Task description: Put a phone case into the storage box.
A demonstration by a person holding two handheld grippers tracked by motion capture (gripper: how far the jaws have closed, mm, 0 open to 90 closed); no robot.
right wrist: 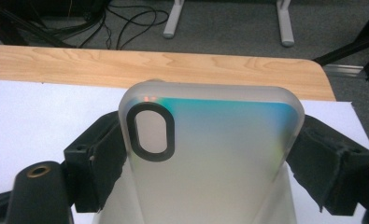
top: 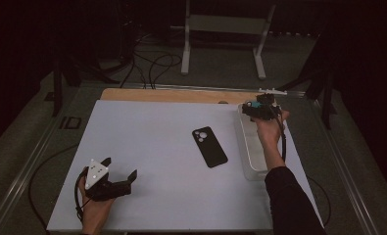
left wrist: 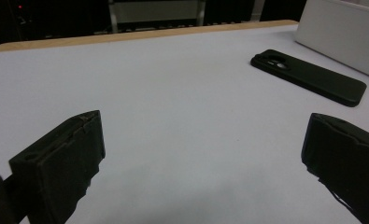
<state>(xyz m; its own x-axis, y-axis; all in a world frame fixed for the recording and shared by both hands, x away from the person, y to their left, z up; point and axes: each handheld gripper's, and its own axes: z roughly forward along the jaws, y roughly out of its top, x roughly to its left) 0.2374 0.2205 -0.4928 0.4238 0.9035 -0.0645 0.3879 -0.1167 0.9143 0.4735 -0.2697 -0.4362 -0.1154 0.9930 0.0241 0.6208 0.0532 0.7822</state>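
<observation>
A black phone case lies back up near the middle of the white table mat, its camera cutout at the far end; the left gripper view has the black phone case at the upper right. My right gripper is shut on a frosted, translucent phone case with a teal sheen and a dark oval camera ring, its pads pressing on the two long sides. It hangs over the far end of a white box. My left gripper rests low at the mat's near left, jaws wide open and empty.
The white box stands along the mat's right edge. A bare wooden strip runs along the far edge of the table. Beyond it are floor cables and a white stand.
</observation>
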